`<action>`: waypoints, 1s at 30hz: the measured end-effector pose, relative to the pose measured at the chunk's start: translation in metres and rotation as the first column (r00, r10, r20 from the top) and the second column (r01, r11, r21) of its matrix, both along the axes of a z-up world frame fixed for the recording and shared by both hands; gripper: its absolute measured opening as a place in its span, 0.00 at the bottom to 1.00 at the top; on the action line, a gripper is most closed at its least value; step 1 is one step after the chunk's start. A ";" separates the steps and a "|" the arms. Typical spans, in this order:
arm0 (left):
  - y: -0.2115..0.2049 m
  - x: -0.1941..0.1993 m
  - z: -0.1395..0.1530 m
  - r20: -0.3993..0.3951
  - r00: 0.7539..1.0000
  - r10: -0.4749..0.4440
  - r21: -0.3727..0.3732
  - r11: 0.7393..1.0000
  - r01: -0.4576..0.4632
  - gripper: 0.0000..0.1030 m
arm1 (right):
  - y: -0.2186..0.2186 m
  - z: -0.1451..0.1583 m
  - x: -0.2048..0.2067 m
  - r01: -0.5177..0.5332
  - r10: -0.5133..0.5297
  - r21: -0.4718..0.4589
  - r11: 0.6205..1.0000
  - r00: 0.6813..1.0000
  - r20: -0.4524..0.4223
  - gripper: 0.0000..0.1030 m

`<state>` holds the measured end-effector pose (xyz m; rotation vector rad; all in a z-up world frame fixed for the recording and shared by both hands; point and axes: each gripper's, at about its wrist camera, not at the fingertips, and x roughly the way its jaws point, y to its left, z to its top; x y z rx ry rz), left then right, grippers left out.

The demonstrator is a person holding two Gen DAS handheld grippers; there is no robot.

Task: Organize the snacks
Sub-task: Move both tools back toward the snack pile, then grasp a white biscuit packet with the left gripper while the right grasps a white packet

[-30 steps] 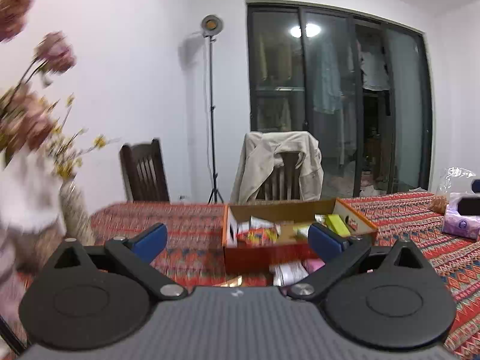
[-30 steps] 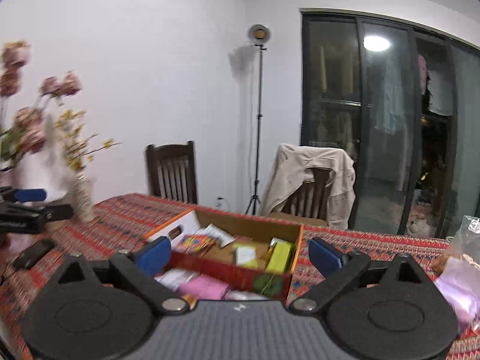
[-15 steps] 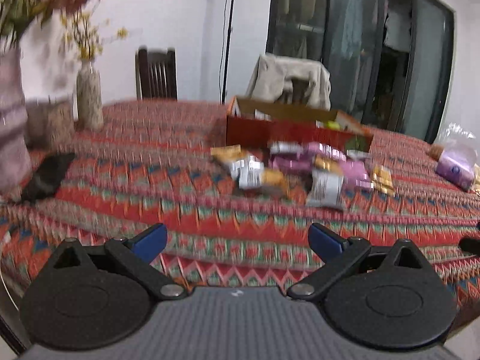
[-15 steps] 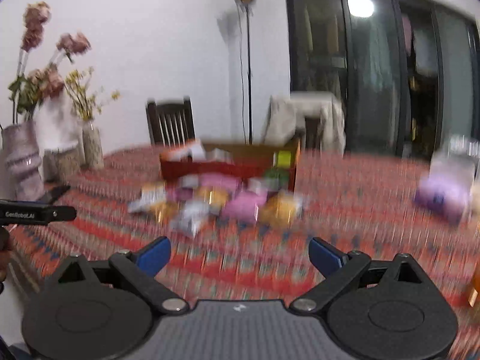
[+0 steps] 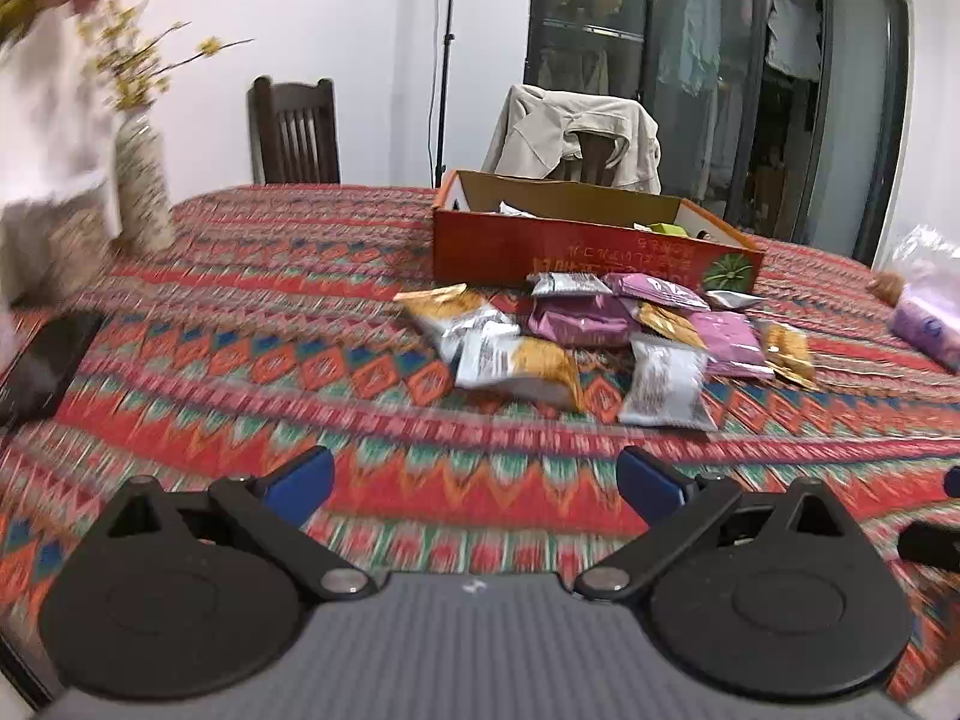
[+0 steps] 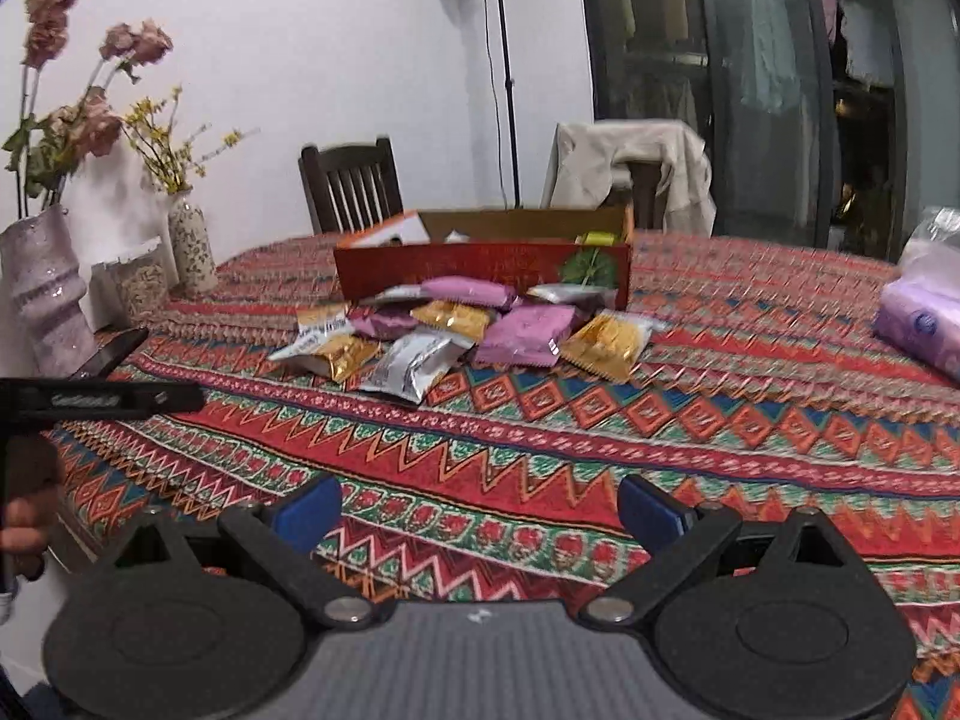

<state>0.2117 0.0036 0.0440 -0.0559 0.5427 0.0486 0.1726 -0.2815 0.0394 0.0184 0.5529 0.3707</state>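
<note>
A pile of snack packets (image 5: 600, 336) in silver, gold and purple wrappers lies on the patterned tablecloth, just in front of an open red cardboard box (image 5: 594, 255) that holds a few more packets. The same pile (image 6: 468, 336) and box (image 6: 480, 270) show in the right wrist view. My left gripper (image 5: 474, 480) hangs open near the table's front edge, well short of the pile, with nothing between its fingers. My right gripper (image 6: 480, 507) is also open and empty, equally far back. The left tool's black body (image 6: 102, 399) and a hand show at the left of the right wrist view.
Vases with dried flowers (image 6: 192, 246) stand at the table's left side, beside a dark phone (image 5: 42, 366). A purple tissue pack (image 6: 924, 324) and a plastic bag lie at the right. Two chairs (image 6: 351, 183) stand behind the table, one draped with a beige jacket.
Both grippers have pulled back from above the box to the near side of the table. The view steadied after a fast sweep. Both stay open.
</note>
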 end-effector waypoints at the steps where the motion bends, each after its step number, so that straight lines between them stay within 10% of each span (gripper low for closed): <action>1: -0.004 0.014 -0.003 -0.004 1.000 -0.004 0.016 1.000 0.004 0.99 | 0.005 -0.001 0.008 0.003 -0.003 -0.001 1.000 1.000 -0.013 0.96; 10: -0.008 0.113 -0.016 -0.054 0.993 -0.104 0.009 0.994 0.104 0.95 | 0.045 0.006 0.061 -0.035 0.035 -0.040 0.999 0.999 0.002 0.94; 13: -0.003 0.125 -0.025 -0.111 0.985 -0.130 -0.055 0.991 0.125 0.70 | 0.059 0.005 0.083 -0.051 0.050 -0.060 0.997 0.999 -0.008 0.84; 19: 0.003 0.109 -0.026 -0.073 0.980 -0.186 -0.032 0.982 0.184 0.45 | 0.094 -0.002 0.135 -0.048 0.045 -0.064 0.997 0.997 -0.056 0.70; 30: 0.038 0.069 -0.014 -0.087 0.980 -0.177 -0.031 0.984 0.175 0.45 | 0.149 -0.025 0.169 -0.047 0.037 -0.180 0.983 0.998 -0.059 0.41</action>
